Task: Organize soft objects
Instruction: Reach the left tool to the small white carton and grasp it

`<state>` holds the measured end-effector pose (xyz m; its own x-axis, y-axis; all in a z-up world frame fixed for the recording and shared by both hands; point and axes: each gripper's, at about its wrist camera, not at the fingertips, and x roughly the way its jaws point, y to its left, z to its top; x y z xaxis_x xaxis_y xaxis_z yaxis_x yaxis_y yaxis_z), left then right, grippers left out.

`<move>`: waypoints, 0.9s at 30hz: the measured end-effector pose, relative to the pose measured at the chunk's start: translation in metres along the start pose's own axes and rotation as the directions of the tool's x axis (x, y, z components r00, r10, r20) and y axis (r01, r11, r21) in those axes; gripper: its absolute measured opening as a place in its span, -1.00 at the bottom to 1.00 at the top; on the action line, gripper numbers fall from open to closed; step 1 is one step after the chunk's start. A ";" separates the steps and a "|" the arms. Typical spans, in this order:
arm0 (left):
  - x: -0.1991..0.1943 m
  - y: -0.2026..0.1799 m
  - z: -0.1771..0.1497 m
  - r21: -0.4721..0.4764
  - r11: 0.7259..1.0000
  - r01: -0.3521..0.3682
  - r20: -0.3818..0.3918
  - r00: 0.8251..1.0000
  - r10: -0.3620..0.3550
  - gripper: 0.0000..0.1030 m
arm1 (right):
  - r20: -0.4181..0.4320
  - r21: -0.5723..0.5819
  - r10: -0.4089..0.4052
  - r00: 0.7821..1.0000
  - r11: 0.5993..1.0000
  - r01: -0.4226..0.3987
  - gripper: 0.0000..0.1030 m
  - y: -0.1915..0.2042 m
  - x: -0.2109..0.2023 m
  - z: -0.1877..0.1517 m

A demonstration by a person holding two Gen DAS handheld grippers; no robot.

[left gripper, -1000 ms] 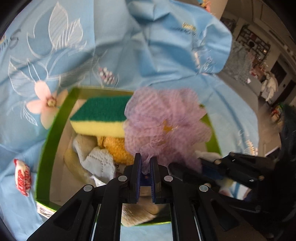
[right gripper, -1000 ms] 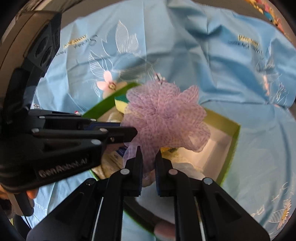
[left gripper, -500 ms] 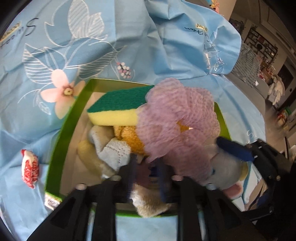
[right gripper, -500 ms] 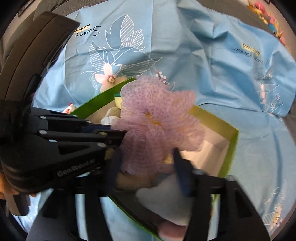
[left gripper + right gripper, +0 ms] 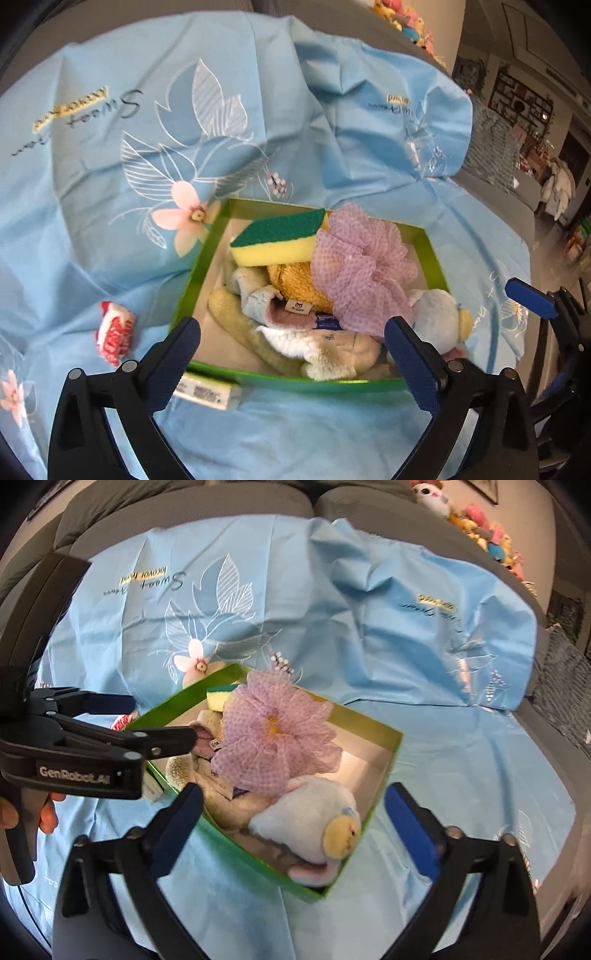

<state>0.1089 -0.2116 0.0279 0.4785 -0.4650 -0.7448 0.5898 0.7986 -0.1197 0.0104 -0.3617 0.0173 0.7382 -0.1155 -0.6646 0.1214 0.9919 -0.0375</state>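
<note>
Left wrist view: both claws, left claw [image 5: 291,365] and right claw [image 5: 293,823], have just sprung open, empty; the lilac mesh bath pouf [image 5: 364,266] lies ahead of them, in the green cardboard box [image 5: 295,380], nearer its right edge.

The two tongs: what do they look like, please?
Both the left tongs and the right tongs are black plastic, with blue ridged pads on their fingers and silver rivets. The left tongs bear white "GenRobot.AI" lettering on the side.
</note>
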 end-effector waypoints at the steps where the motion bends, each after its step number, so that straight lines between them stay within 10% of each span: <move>1: -0.002 0.000 0.000 -0.001 1.000 -0.003 0.003 1.000 0.003 0.94 | 0.008 0.006 -0.006 1.000 1.000 0.006 0.99 0.000 -0.005 0.000; 27: -0.086 0.029 -0.076 -0.082 0.993 -0.084 0.082 0.992 0.091 0.94 | 0.036 0.000 0.017 0.999 1.000 -0.017 0.99 0.030 -0.080 -0.031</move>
<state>0.0360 -0.1196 0.0384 0.5821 -0.4200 -0.6962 0.4917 0.8638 -0.1100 -0.0655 -0.3208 0.0465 0.7633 -0.1003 -0.6382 0.1089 0.9937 -0.0259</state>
